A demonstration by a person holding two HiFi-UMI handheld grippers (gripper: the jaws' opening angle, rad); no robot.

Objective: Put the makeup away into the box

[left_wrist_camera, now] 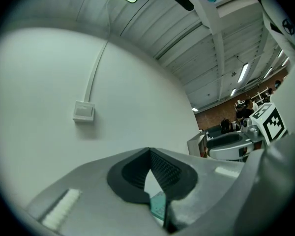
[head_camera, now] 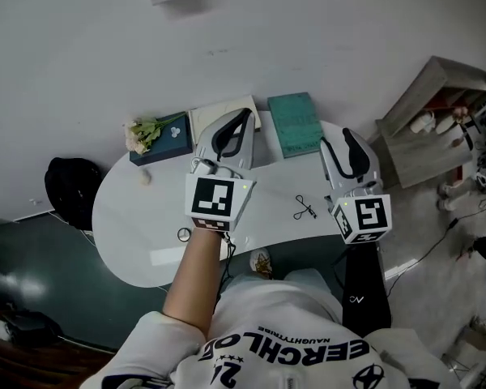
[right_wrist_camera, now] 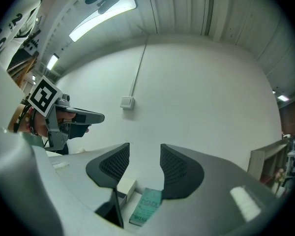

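In the head view, we held both grippers out level over the white table (head_camera: 130,217), pointing towards the wall. Our bare left forearm ran up to the left gripper (head_camera: 241,116), which hung over the white box (head_camera: 201,118). Our black-sleeved right arm carried the right gripper (head_camera: 340,140) just right of the teal book (head_camera: 295,124). The eyelash curler (head_camera: 304,209) lay on the table between the two grippers, near the front edge, apart from the white box and touched by neither gripper. A blue box (head_camera: 174,134) with flowers (head_camera: 142,132) sat left of the white box. Our white shirt (head_camera: 292,355) bore large black letters, upside down to the camera, "ERCHLO" among them; the smaller line beside them was too fine for us to read.

In the left gripper view, the pads met at their tips with only a thin wedge of gap behind them, and they gripped nothing. A sliver of the teal book showed through that wedge, and a switch plate (left_wrist_camera: 83,111) sat on the wall.

In the right gripper view, the jaws stood well apart and empty. Past them lay the white box and the teal book, side by side; the book's cover carried print beginning "READ", the rest too small for us to make out
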